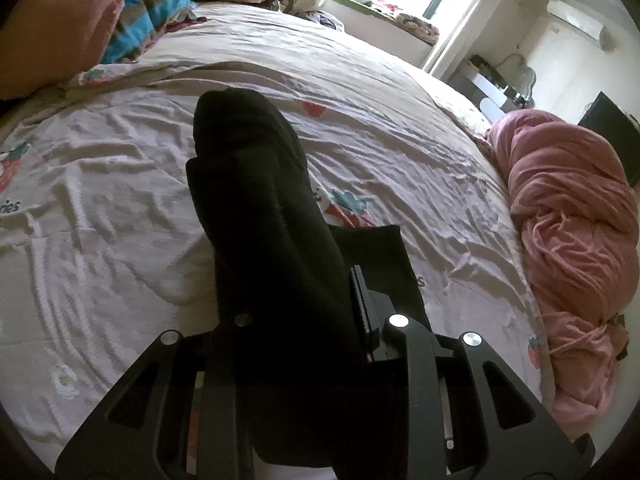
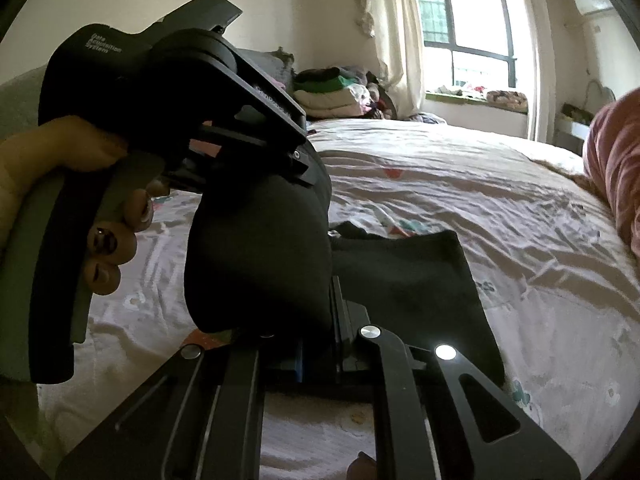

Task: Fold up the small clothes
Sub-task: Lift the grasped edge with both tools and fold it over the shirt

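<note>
The black sock is held above the bed, its long axis running from the left gripper away toward the pillows, with the rounded end farthest off. It is plain, dark, soft and bulging, doubled over on itself. The left gripper's jaws pinch one end; the right gripper has its jaws pressed together on the other end of the sock. A second black piece lies flat on the sheet below. Wide rumpled sheet stays free all round; a pink blanket lines the right edge.
</note>
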The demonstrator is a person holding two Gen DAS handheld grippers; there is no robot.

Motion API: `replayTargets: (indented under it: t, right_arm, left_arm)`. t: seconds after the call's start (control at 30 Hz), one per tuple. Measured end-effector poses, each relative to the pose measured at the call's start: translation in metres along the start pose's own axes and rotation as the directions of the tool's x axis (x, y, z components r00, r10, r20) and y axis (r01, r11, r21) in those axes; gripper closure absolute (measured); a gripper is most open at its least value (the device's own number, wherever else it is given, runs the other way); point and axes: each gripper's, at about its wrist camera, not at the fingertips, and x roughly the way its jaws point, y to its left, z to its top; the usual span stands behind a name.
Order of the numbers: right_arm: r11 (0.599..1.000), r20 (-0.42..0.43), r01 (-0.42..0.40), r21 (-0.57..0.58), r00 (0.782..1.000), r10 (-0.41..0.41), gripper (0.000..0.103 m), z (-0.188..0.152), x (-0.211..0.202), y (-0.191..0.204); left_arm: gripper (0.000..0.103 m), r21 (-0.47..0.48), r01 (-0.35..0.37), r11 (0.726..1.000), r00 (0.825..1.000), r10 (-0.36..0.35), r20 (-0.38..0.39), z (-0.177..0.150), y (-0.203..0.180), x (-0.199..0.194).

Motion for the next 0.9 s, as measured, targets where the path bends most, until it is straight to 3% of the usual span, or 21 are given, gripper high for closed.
replayTargets:
  t: [0.37, 0.5, 0.9]
  right_arm:
    - [0.997, -0.054, -0.001, 0.079, 0.999, 0.006, 0.094, -0.010, 0.004, -0.022]
    - [0.992, -0.088, 0.001, 0.125, 0.996, 0.010, 0.094, -0.017, 0.011, -0.032]
    - [0.948, -0.167, -0.037, 0.316, 0.981, 0.094, 0.094, -0.036, 0.033, -0.064]
  left_arm:
    - [0.083, 0.009, -0.003, 1.000, 0.999, 0.003, -0.046, -0.003, -0.015, 0.024]
    - [0.078, 0.003, 0.000, 1.000, 0.998, 0.000, -0.068, -0.005, -0.018, 0.034]
    - [0.070, -0.013, 0.028, 1.000, 0.995, -0.029, -0.099, -0.007, -0.028, 0.061]
